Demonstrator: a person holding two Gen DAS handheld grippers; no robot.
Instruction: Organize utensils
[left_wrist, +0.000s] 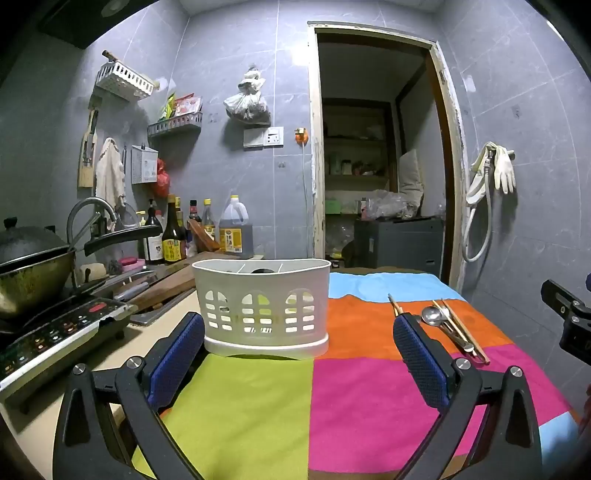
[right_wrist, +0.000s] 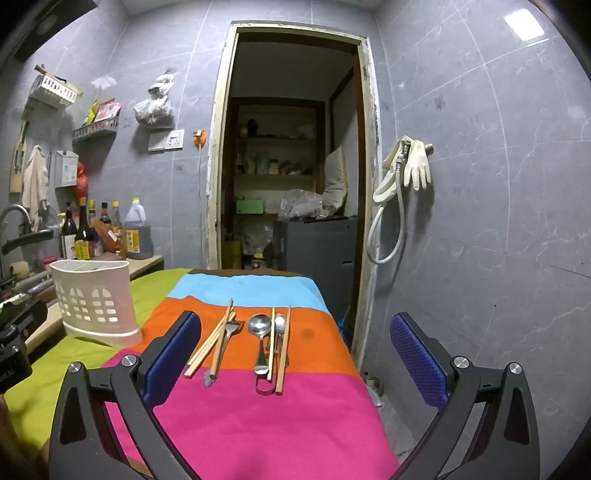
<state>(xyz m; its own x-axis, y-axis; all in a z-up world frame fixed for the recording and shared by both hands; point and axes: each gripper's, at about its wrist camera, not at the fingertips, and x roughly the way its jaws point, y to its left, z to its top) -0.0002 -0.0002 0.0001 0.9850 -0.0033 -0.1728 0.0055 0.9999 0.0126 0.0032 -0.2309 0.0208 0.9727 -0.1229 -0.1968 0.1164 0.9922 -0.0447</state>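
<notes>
**Utensils laid out, holder waiting**

On the striped cloth (right_wrist: 258, 424) over the counter, chopsticks (right_wrist: 210, 341), a fork (right_wrist: 223, 343) and spoons (right_wrist: 260, 339) lie in a row, likely set out for easy picking. I hold the right gripper (right_wrist: 295, 354) wide open and empty before them. My left gripper (left_wrist: 299, 354), equally spread and empty, faces the white holder (left_wrist: 264, 306). Only the left view shows the holder's dividers; only the right shows the fork.
</notes>
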